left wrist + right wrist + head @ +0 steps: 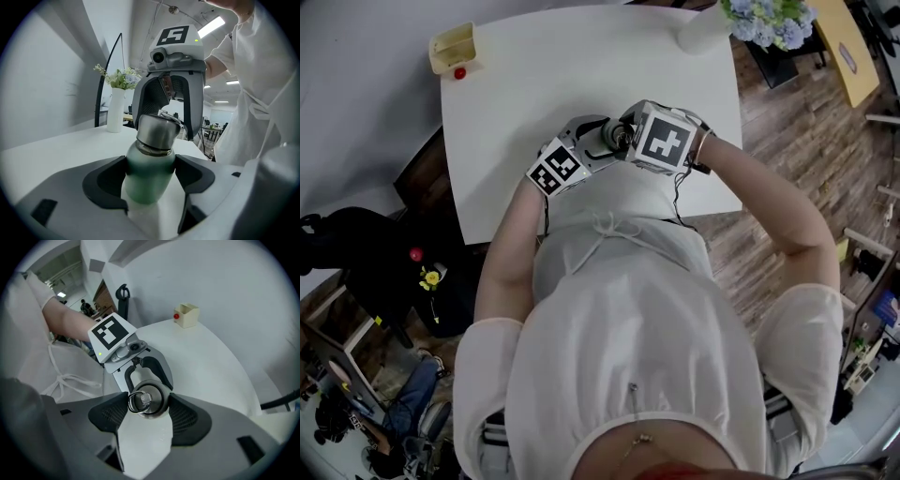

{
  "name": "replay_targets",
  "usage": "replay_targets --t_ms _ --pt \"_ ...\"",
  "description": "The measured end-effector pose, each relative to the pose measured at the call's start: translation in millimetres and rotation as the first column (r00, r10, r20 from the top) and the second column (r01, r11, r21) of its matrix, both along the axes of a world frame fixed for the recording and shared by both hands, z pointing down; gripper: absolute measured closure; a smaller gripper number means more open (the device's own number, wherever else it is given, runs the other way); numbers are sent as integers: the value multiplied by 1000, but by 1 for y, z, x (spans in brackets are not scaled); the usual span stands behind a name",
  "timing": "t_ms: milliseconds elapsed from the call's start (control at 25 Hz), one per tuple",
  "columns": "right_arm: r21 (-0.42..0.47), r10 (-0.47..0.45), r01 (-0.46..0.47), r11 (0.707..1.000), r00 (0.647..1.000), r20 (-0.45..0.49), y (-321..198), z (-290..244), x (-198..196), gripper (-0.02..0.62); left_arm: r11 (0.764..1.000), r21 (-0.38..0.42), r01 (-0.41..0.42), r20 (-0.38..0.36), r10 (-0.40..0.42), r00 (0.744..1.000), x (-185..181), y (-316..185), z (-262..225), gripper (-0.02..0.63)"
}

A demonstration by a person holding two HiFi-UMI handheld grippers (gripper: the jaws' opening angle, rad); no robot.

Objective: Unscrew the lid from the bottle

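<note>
Jaws tight: your left gripper point(151, 171) clamps the green bottle point(146, 186), right gripper point(148, 406) pinches its steel lid point(146, 398); slacken and you'll slip

The white table point(534, 84) carries a small cream box point(453, 47) at one far corner, with a red ball point(460, 72) just beside the box. A white vase point(705, 28) stands upright at the opposite far corner and holds pale blue and white flowers point(769, 19). The table stands on a wooden floor point(769, 150), next to a plain white wall point(211, 277).
</note>
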State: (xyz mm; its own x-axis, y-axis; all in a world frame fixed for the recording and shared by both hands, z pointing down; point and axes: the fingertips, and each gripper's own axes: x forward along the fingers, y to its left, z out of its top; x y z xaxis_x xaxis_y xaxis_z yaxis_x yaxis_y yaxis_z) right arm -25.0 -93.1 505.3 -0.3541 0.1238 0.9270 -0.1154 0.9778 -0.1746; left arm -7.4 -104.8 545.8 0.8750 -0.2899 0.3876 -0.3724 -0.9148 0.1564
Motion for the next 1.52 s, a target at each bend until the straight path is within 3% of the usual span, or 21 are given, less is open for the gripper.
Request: replay_targets --t_ms 120,240,480,1000,1520 --pt "3 -161 161 987 987 7 5 2 -1 310 1000 -2 -3 5 3 1000 -1 0 0 259" --pt "3 -295 295 955 955 -26 6 3 2 310 1000 -2 1 5 -1 1000 -1 0 0 261" --pt "-3 -421 421 907 906 -36 8 4 3 310 1000 3 14 6 -14 1000 -1 0 1 261" --pt "25 -363 363 932 932 5 6 -13 1 313 999 2 33 10 -33 999 -1 0 1 261" --pt "47 -175 175 983 985 -12 -16 -14 52 313 1000 -8 29 10 -29 1000 0 1 -1 261"
